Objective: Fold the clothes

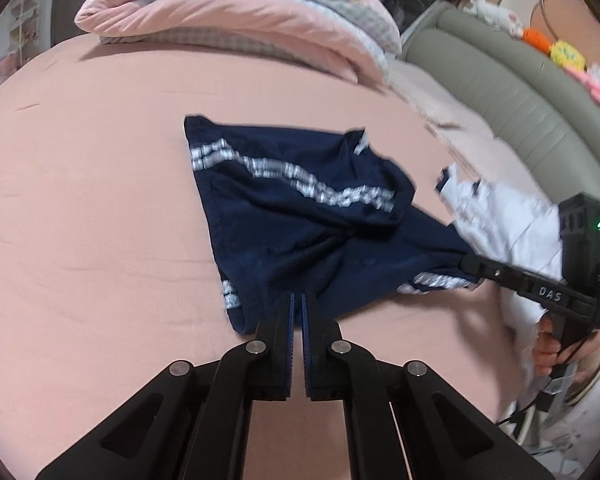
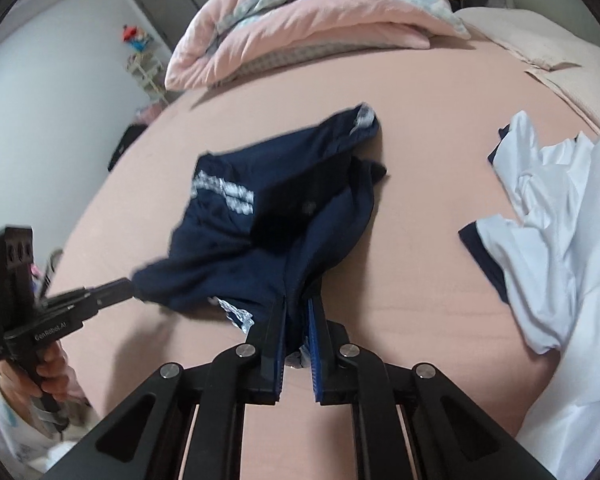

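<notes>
Both the left gripper and right gripper are clenched on the navy shorts, lifting their near edge off the pink bed.

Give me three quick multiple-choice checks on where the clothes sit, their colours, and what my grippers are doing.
1. The white garment lies where, in the right wrist view?
A. right of the navy shorts
B. on the folded quilt
C. under the shorts

2. The shorts' stripes are:
A. red
B. white
C. yellow

3. The left gripper and right gripper are:
A. both open
B. one open
C. both shut on the shorts

Key: 1 A, it sits apart on the pink sheet; 2 B, pale bands cross the navy; 3 C, cloth is pinched in each.
</notes>
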Motion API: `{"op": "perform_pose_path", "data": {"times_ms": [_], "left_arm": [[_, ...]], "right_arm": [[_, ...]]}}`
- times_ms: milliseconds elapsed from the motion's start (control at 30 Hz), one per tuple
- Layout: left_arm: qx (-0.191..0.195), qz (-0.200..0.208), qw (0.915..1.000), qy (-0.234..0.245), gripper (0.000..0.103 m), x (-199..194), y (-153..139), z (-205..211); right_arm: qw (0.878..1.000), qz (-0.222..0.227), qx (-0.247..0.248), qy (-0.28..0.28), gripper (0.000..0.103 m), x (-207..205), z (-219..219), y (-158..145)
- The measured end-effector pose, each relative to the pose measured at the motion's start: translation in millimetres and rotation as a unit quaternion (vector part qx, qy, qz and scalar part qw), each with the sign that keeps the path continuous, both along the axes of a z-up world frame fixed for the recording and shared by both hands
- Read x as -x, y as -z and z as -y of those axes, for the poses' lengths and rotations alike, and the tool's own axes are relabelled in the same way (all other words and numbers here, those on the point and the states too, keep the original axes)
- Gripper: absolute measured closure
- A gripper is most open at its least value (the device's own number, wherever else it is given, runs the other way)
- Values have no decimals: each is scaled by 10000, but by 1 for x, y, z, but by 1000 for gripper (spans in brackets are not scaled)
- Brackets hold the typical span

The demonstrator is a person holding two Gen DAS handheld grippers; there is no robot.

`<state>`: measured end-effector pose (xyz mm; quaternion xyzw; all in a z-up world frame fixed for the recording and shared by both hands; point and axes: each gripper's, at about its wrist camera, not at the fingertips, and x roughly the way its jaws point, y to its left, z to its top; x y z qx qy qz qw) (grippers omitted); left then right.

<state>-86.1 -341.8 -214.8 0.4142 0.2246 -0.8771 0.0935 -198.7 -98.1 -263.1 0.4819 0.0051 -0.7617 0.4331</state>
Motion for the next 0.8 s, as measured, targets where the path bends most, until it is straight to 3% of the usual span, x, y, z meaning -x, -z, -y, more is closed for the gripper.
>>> {"op": "perform_pose_path", "data": {"times_ms": [67, 200, 333, 400, 533, 600, 800], "left_arm": [[-72, -93, 9999, -4, 100, -4, -8, 4], [74, 4, 9997, 229, 100, -3, -9, 2], [746, 398, 9946, 595, 98, -1, -4, -18], [890, 548, 9929, 567, 89, 0, 3, -19], [800, 534, 9936, 594, 40, -3, 12, -15], [842, 500, 9933, 615, 39, -4, 12, -15], [878, 529, 9928, 619, 39, -3, 19, -10]], "right_arm": [[9999, 120, 117, -2, 95, 3, -3, -7], [9998, -180, 42, -89, 96, -1, -4, -18], [9997, -169, -81, -160, 96, -2, -6, -15], [9993, -299, -87, -196, 96, -5, -8, -15], [9985, -468, -151, -258, 91, -12, -10, -13], [9986, -439, -167, -223, 61, -12, -12, -7], [9991, -338, -153, -191, 57, -10, -17, 7]]}}
